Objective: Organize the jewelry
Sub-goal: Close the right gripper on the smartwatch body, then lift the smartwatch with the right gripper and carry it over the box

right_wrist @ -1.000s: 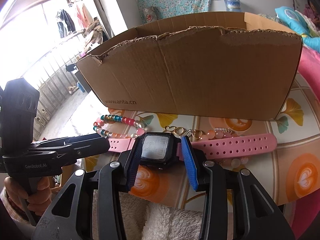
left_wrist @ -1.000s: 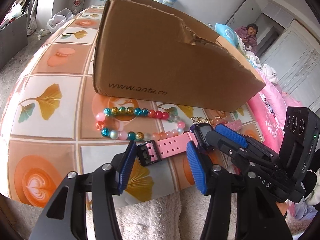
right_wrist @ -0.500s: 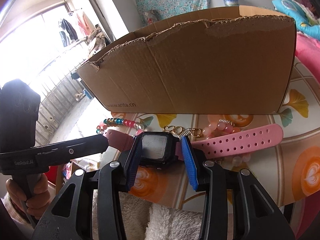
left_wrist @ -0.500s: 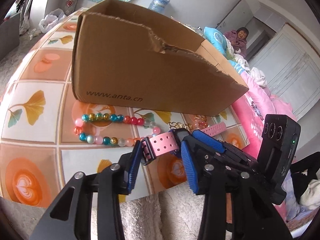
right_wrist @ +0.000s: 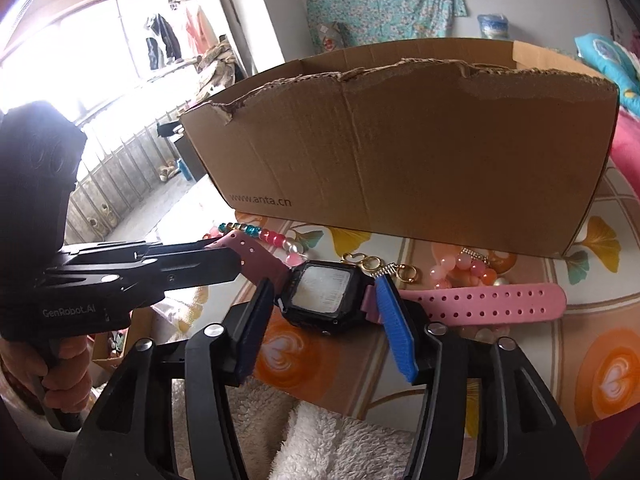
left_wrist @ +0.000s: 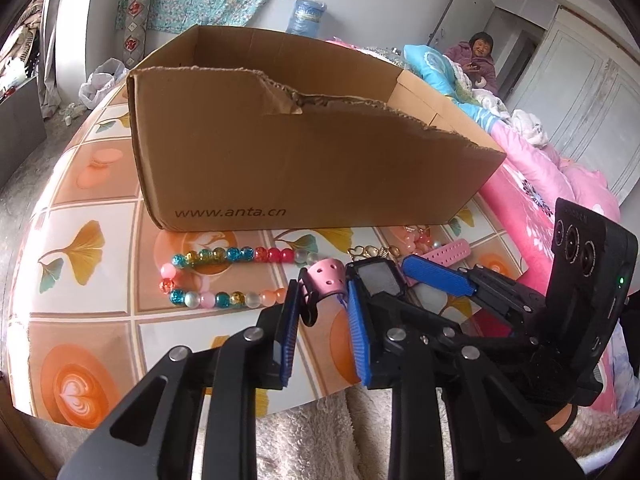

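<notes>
Handover step: the pink watch (right_wrist: 320, 294) strap is being closed on by the left tool (left_wrist: 320, 304), pads apparently gripping. The right tool (right_wrist: 324, 304) is opening off the watch case. Next, a lift into the far cardboard box (left_wrist: 280, 168) is judged needed, strap held firm.

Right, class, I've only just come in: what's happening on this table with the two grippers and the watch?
A person is tidying jewelry with two hand-held grippers. The left gripper is closing on the buckle-end strap of the pink watch, lifting it off the table. The right gripper is opening around the watch face, its pads now clear of the case. The beaded bracelet and other trinkets lie in front of the cardboard box, not yet put away.
</notes>
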